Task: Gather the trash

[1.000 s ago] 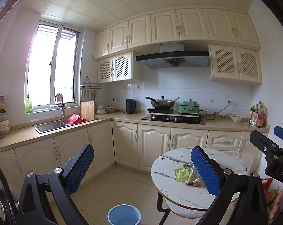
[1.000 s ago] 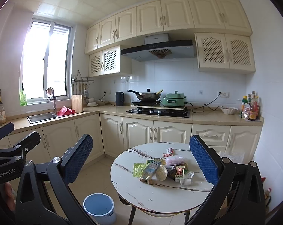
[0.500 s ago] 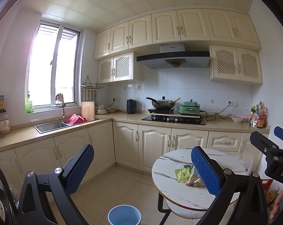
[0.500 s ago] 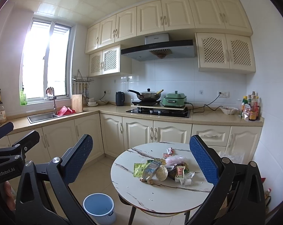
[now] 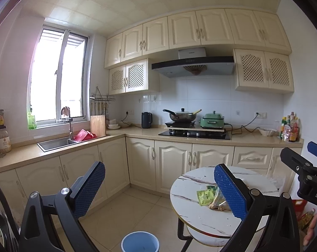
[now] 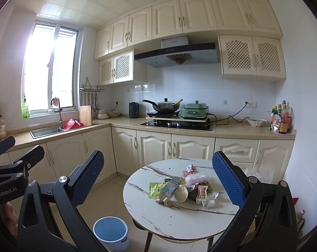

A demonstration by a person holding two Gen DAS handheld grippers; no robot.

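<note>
While both grippers hang in the air, left gripper [image 5: 159, 185] & right gripper [image 6: 158, 174] gape wide w/ nothing btwn the blue pads; 1 blue bin [image 6: 110, 234] sits on the floor just left of the 1 round marble table [image 6: 179, 218], where the trash pile [image 6: 182, 189] lies mid-top, approx 8+ wrappers, exact count unclear; behind, 1 wok [image 6: 165, 106] & 1 green cooker [image 6: 195, 110] on the counter

— Left gripper [image 5: 159, 185]: finish?
— Black frame, blue dimpled pads [image 5: 89, 185], silver screws.
— Right gripper [image 6: 158, 176]?
— Identical build (the left gripper's side reads "GenRobot.AI" in white).
</note>
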